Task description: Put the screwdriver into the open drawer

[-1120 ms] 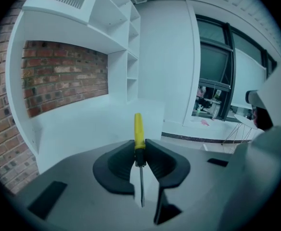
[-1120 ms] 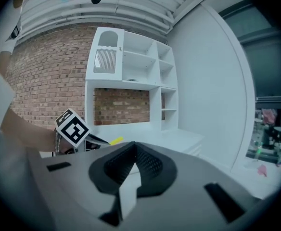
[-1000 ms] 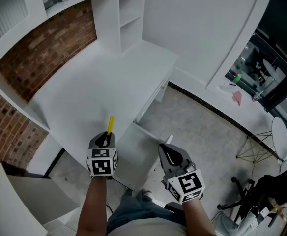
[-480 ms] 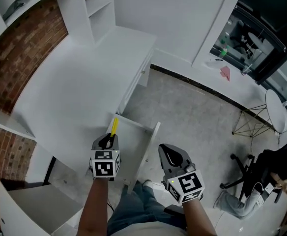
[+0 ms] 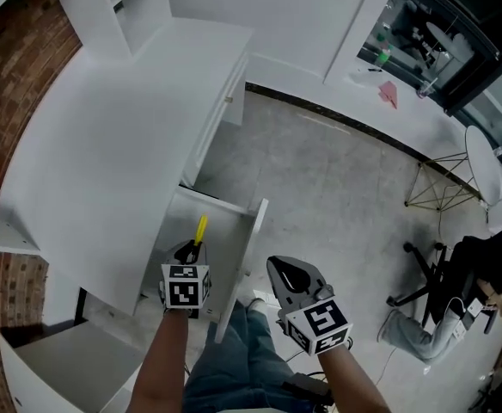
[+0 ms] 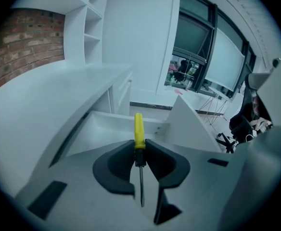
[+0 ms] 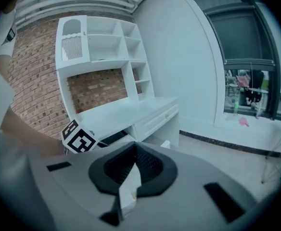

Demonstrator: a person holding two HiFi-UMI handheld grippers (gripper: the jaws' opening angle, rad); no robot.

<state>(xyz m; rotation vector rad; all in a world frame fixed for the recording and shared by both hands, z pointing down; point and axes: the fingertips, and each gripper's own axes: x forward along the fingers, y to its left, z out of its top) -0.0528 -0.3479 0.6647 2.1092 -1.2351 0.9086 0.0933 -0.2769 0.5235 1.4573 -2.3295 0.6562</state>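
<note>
My left gripper (image 5: 187,253) is shut on a screwdriver (image 5: 200,229). Its yellow handle (image 6: 138,130) sticks out forward past the jaws, and the thin metal shaft (image 6: 141,186) points back between them. The handle hangs over the inside of the open white drawer (image 5: 227,223), which is pulled out from the white desk (image 5: 105,144). In the left gripper view the drawer (image 6: 102,129) lies just ahead and below, with nothing visible inside. My right gripper (image 5: 287,273) is to the right of the drawer's front panel (image 5: 244,265), over the floor, shut and with nothing in it.
A white shelf unit (image 5: 118,7) stands at the desk's back, against a brick wall (image 5: 19,67). Another closed drawer (image 5: 218,110) sits farther along the desk. On the grey floor at right are a wire-legged chair (image 5: 444,188) and a dark office chair (image 5: 457,291).
Both grippers have come down and forward. The left one with the screwdriver moved from over the desk's edge to over the open drawer. Its grip is unchanged.
</note>
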